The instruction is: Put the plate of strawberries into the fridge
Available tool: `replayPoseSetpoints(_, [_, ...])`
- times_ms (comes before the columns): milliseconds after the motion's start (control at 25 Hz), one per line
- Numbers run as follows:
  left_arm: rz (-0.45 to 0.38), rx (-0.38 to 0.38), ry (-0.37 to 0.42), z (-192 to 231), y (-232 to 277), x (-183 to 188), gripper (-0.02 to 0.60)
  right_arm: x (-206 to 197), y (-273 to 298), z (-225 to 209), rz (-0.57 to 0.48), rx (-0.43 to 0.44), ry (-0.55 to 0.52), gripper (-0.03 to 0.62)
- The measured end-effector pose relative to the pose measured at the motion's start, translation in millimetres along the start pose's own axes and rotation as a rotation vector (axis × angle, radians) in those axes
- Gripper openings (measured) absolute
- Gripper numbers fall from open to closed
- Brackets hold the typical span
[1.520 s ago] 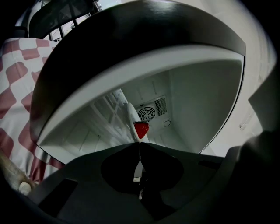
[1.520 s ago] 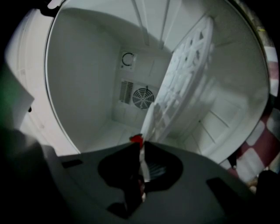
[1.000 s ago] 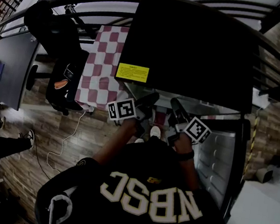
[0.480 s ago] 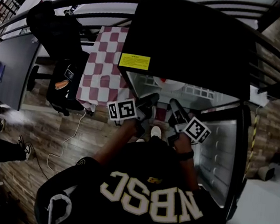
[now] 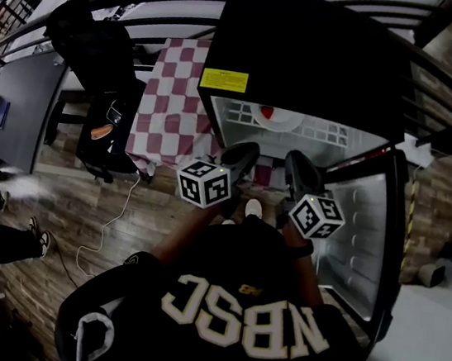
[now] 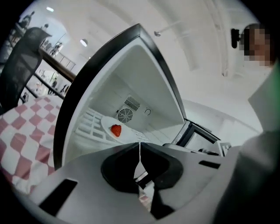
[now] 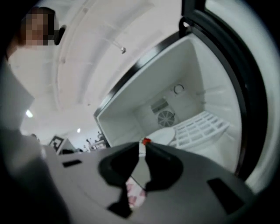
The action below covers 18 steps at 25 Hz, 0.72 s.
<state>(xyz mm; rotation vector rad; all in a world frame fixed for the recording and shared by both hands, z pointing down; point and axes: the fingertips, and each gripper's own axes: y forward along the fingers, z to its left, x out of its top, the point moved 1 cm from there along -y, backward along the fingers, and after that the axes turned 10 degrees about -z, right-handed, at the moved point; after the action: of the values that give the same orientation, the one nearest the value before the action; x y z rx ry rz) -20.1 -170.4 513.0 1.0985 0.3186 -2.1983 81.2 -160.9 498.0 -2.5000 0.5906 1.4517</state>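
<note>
The black fridge (image 5: 310, 54) stands open, its door (image 5: 360, 236) swung out to the right. A white plate (image 5: 273, 115) with a red strawberry (image 5: 266, 111) lies on the white wire shelf (image 5: 324, 133) inside. In the left gripper view the plate (image 6: 107, 124) and the strawberry (image 6: 116, 130) show in front of the rear fan. My left gripper (image 5: 242, 157) is shut and holds nothing, out in front of the fridge opening. My right gripper (image 5: 294, 170) hangs beside it, also outside; its jaws are closing, a narrow slit between them with nothing in it.
A red-and-white checked cloth (image 5: 166, 100) covers a table left of the fridge. A black chair with a jacket (image 5: 101, 58) and a dark desk (image 5: 20, 105) stand further left. A white cable (image 5: 112, 218) trails over the wooden floor. People stand at the left edge.
The fridge door has swung wider to the right, baring the shelf with the plate. Both grippers have drawn back from the fridge towards me and tilted upward.
</note>
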Motion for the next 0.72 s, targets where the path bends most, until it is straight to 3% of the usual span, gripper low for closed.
replayPoseSetpoints(120, [-0.054,-0.006,0.156,-13,-5,12,0.026,10,-7,10,-0.025,0.001,-0.119,0.046])
replayPoseSetpoints(400, [-0.173,0.036,0.422,-31,-19,33,0.023,29,-26,16,-0.086,-0.05,-0.315,0.029])
replayPoseSetpoints(720, [-0.234,0.09,0.521,-36,-32,40,0.019,32,-34,24,-0.111,-0.055,-0.412,0.021])
